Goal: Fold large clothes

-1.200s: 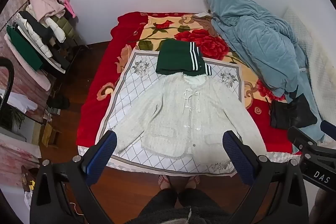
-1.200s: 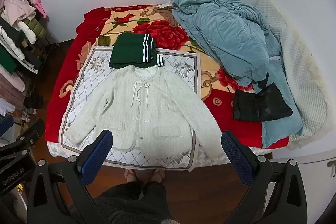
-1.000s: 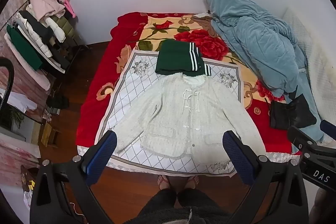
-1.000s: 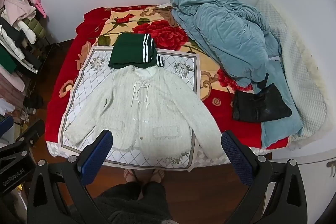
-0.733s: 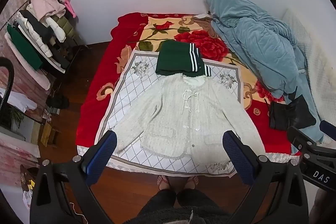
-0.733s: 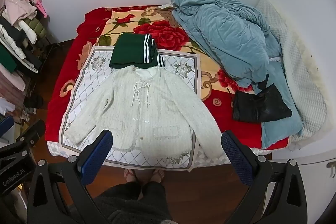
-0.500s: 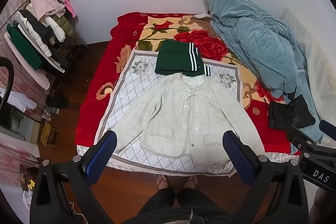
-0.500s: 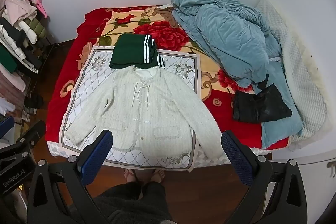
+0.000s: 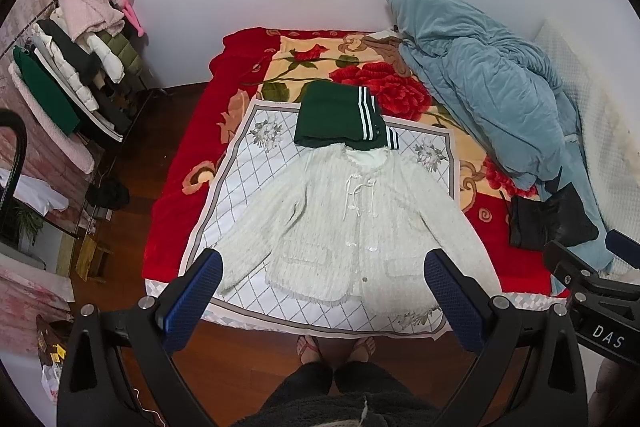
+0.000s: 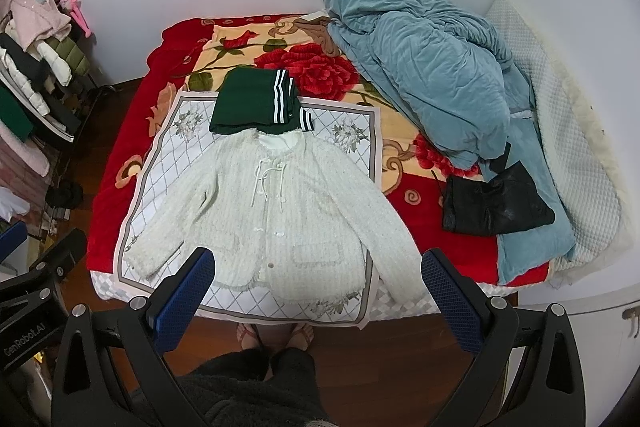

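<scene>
The white cardigan [image 9: 352,227] is spread flat, front up and unfolded, on the patterned cloth [image 9: 256,163] at the bed's near edge; a green garment [image 9: 340,119] (apparently folded already) lies beyond its collar. Left gripper [image 9: 324,299] and right gripper [image 10: 316,291] are held wide apart, empty, above it. The cardigan's hem is partly hidden by the fingers.

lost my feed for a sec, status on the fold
Left gripper and right gripper open, held above the bed. White cardigan flat, unfolded. Green garment at its collar.
</scene>
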Available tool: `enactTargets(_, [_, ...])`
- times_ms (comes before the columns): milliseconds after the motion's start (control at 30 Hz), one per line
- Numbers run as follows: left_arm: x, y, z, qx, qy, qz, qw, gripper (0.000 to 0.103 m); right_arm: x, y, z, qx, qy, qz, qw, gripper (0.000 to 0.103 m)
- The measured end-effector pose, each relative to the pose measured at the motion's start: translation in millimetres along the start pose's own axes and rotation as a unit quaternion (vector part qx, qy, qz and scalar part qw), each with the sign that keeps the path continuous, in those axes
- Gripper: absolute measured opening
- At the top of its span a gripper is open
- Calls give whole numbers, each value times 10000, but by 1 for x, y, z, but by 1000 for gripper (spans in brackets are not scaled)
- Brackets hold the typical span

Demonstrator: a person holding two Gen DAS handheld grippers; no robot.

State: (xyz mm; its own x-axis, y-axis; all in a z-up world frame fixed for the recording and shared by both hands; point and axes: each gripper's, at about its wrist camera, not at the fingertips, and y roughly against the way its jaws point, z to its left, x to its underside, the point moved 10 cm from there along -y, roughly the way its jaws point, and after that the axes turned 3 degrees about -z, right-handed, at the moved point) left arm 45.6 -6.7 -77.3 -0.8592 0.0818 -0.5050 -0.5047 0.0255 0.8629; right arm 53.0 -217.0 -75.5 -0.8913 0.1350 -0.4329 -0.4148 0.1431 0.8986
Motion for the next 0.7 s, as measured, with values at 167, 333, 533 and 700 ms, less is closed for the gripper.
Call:
enactTargets(167, [-2, 1, -1, 7, 12, -4, 10000, 103, -3, 3, 1, -8, 3, -11, 10000, 103])
enactTargets(333, [-3, 2, 0, 5, 10, -31, 10000, 103, -2, 3, 0, -6, 6, -20, 10000, 103])
enactTargets(533, [-9, 8, 0, 14, 36, -63, 10000, 103, -8, 14, 8, -8, 18, -46, 10000, 103])
enactTargets(700, [-10, 9, 0, 6, 36, -88, 10000, 103, -7, 14, 7, 1, 18, -56, 10000, 103])
